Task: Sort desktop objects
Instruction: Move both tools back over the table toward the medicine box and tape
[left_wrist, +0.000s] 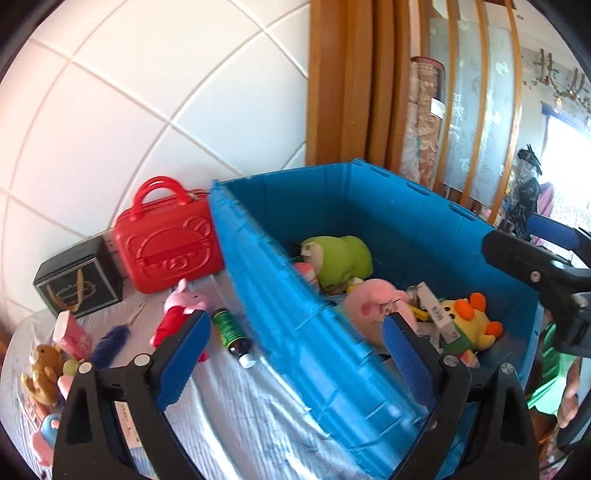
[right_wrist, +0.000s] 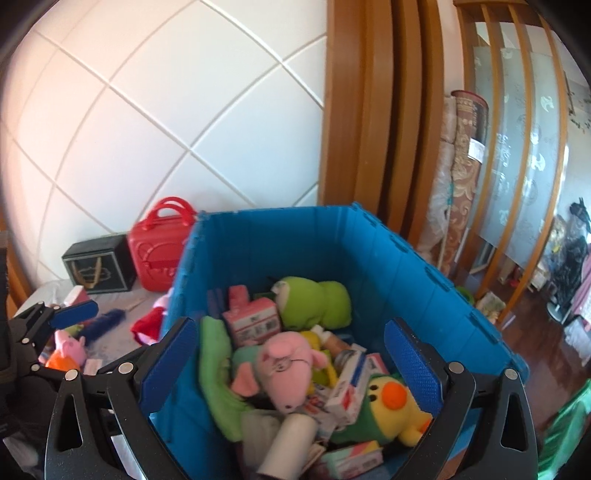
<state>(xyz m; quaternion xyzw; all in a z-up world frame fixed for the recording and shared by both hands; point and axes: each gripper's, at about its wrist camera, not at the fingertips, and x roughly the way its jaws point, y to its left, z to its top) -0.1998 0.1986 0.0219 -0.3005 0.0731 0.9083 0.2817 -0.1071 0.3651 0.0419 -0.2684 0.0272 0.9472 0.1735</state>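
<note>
A big blue bin (left_wrist: 295, 332) (right_wrist: 406, 266) stands on the cloth-covered table. It holds a green plush (right_wrist: 317, 302), a pink pig plush (right_wrist: 284, 365), a yellow duck plush (right_wrist: 395, 410) and small boxes. My left gripper (left_wrist: 295, 354) is open and empty, straddling the bin's left wall. My right gripper (right_wrist: 291, 365) is open and empty above the bin's contents. On the table left of the bin lie a pink pig doll in red (left_wrist: 181, 314), a dark bottle with a green label (left_wrist: 232, 332) and a blue feather (left_wrist: 110, 341).
A red toy suitcase (left_wrist: 170, 243) and a black box (left_wrist: 77, 284) stand against the tiled wall. A bear toy (left_wrist: 42, 373) and a pink box (left_wrist: 72, 334) lie at the table's left edge. Wooden door frame and rolled rugs (right_wrist: 461, 184) are behind the bin.
</note>
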